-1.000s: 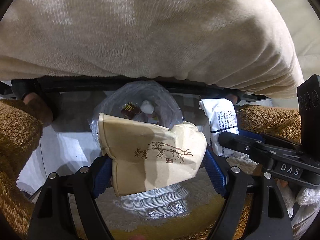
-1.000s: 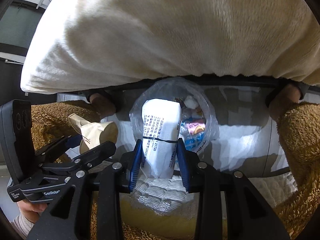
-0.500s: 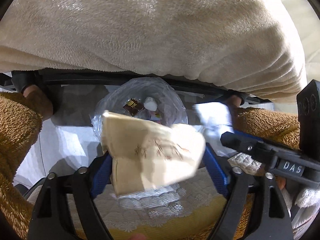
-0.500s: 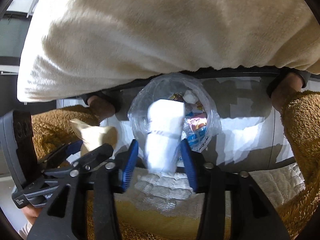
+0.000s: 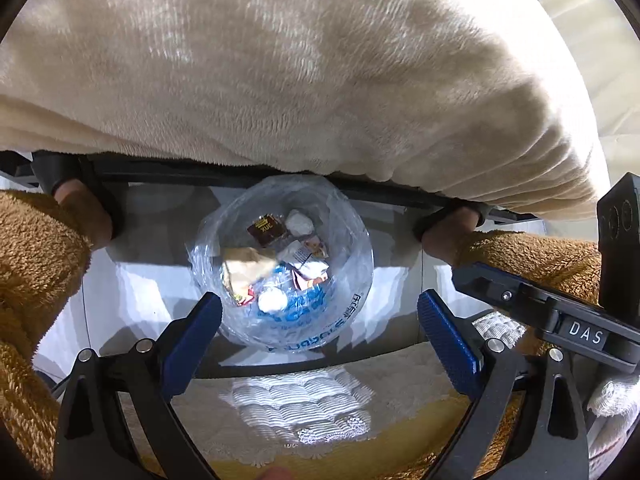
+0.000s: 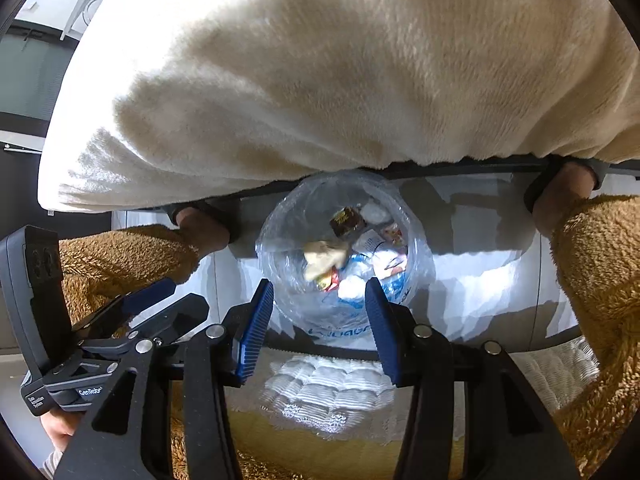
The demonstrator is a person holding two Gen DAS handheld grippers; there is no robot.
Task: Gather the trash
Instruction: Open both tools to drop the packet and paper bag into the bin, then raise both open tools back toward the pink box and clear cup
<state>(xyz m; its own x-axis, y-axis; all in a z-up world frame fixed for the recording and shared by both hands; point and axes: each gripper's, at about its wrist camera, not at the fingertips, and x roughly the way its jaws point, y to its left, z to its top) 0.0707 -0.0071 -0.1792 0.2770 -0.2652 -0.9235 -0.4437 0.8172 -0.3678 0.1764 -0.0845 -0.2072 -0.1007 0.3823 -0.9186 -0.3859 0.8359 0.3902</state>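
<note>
A bin lined with a clear plastic bag (image 5: 352, 248) (image 6: 418, 248) stands on the floor below both grippers. Inside it lie a tan paper bag (image 5: 244, 268) (image 6: 322, 258), a white packet (image 5: 308, 266) (image 6: 380, 258), a brown wrapper (image 5: 266, 232) and other scraps. My left gripper (image 5: 320, 328) is open and empty above the bin's near rim. My right gripper (image 6: 320, 316) is open and empty too, beside the left one, which shows at the lower left of the right wrist view (image 6: 152, 304).
A cream fleece cushion (image 5: 300, 80) (image 6: 360, 80) overhangs the bin from behind. Brown fuzzy fabric (image 5: 32, 264) (image 6: 600, 272) flanks both sides. A white quilted mat with a yellow edge (image 5: 304, 412) lies under the grippers. The floor (image 5: 132, 280) is pale grey.
Both grippers opened. The tan paper bag dropped from the left one and the white packet from the right one, and both now lie in the bin.
</note>
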